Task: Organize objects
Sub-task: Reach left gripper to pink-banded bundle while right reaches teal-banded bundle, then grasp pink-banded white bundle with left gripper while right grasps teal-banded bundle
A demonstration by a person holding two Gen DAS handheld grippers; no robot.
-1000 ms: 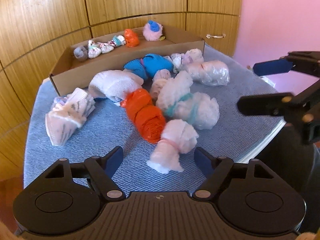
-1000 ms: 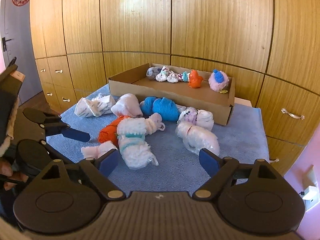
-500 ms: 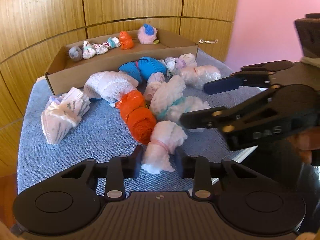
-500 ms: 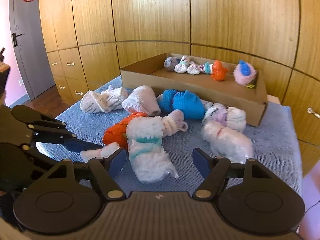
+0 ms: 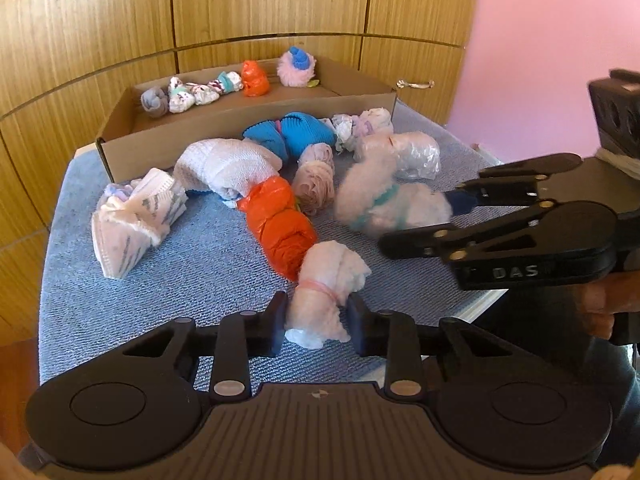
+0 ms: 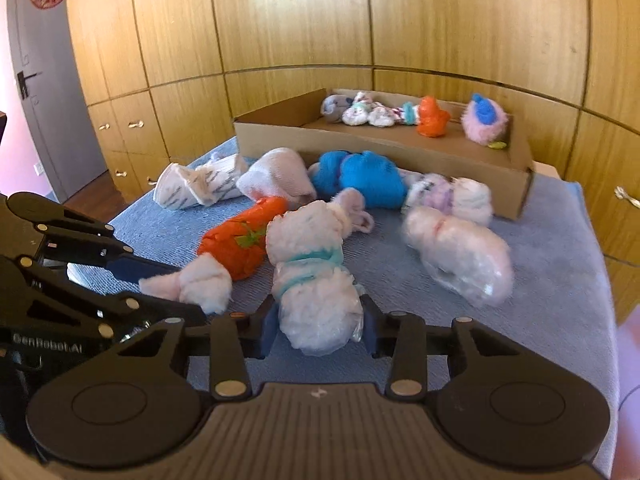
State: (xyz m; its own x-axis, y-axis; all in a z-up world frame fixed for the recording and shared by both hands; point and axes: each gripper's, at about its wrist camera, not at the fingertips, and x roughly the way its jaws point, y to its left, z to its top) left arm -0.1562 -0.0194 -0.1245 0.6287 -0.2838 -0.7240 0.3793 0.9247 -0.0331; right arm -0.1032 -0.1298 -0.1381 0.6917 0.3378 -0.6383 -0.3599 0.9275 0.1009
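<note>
The left gripper (image 5: 316, 322) is clamped on the near end of a pink roll (image 5: 326, 286) at the mat's (image 5: 168, 280) near edge. The right gripper (image 6: 318, 330) squeezes a fluffy white bundle (image 6: 312, 280) tied with teal. Beyond them lie the orange roll (image 5: 278, 230), a blue roll (image 6: 360, 178) and the box (image 6: 400, 152) at the far side. Only the right view shows the grey door (image 6: 28, 92) at left; only the left view shows the pink wall (image 5: 560, 40) and a hand (image 5: 600, 308).

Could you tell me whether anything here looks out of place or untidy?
Yes: only a few small bundles sit in a row along the cardboard box's far wall, while larger ones, such as the orange bundle and blue bundle, lie scattered on the blue mat outside it.
</note>
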